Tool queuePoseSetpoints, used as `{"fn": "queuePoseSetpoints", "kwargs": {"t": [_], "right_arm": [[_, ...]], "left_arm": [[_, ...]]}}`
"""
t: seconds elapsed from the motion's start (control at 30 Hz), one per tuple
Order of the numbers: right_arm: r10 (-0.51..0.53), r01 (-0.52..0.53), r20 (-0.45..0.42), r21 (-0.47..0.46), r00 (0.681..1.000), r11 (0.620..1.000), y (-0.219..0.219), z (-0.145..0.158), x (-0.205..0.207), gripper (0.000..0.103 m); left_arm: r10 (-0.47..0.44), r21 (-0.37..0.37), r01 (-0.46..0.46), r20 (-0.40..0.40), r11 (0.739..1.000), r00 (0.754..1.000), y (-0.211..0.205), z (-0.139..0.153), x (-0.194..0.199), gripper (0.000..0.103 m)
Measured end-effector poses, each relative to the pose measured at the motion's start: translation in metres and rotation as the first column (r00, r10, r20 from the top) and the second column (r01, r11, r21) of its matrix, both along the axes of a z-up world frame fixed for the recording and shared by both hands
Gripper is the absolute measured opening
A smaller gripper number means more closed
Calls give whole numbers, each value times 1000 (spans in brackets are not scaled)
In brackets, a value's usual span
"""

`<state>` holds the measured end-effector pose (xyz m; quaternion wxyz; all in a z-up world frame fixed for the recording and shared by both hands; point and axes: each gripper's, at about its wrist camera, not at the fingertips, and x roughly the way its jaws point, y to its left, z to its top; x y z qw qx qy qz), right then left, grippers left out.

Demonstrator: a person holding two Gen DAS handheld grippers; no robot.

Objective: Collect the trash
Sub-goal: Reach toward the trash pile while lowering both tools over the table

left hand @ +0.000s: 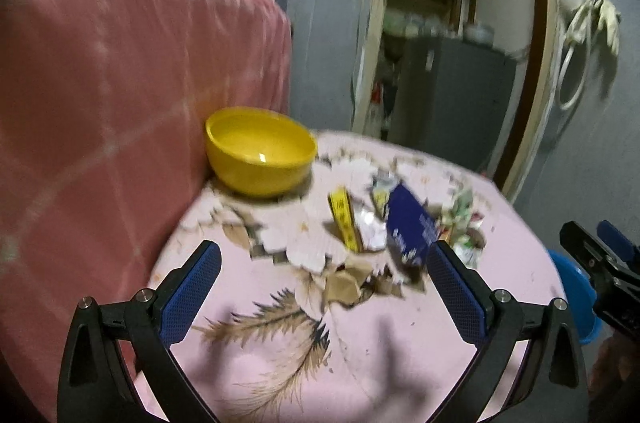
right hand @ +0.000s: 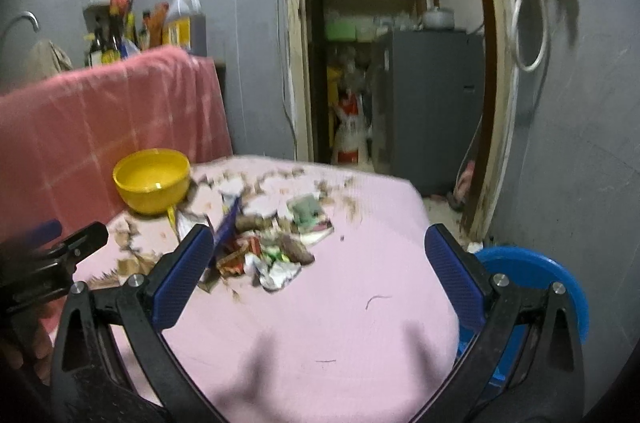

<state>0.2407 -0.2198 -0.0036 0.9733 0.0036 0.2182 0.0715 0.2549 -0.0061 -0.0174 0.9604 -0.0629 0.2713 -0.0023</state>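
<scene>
Both grippers — left gripper (left hand: 324, 277) and right gripper (right hand: 320, 259) — hovered with jaws spread wide and empty above the trash pile (right hand: 272, 243) beside the yellow bowl (right hand: 151, 180).

The near half of the pink-clothed counter (right hand: 340, 323) lies bare, giving open passage toward the trash pile (right hand: 264, 243) at its middle. A yellow bowl (right hand: 152, 181) stands at the far left, close against the pink-draped upright surface (right hand: 100, 119) that walls off that side. A blue tub (right hand: 532, 271) sits low beside the counter's right edge, below the surface
</scene>
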Motion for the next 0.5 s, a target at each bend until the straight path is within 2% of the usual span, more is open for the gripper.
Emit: {"fn": "queuePoseSetpoints", "kwargs": {"t": [0.13, 0.23, 0.5], "right_arm": [[45, -44, -87, 18, 995, 999, 3, -16, 19, 103], [81, -80, -160, 13, 984, 997, 10, -27, 35, 103], [149, -147, -324, 34, 934, 989, 26, -51, 72, 91]], "left_arm": [[-40, -9, 39, -72, 999, 997, -1, -12, 14, 100], [-69, -22, 67, -111, 998, 992, -3, -18, 24, 95], [-114, -93, 96, -213, 991, 970, 3, -34, 48, 72]]}}
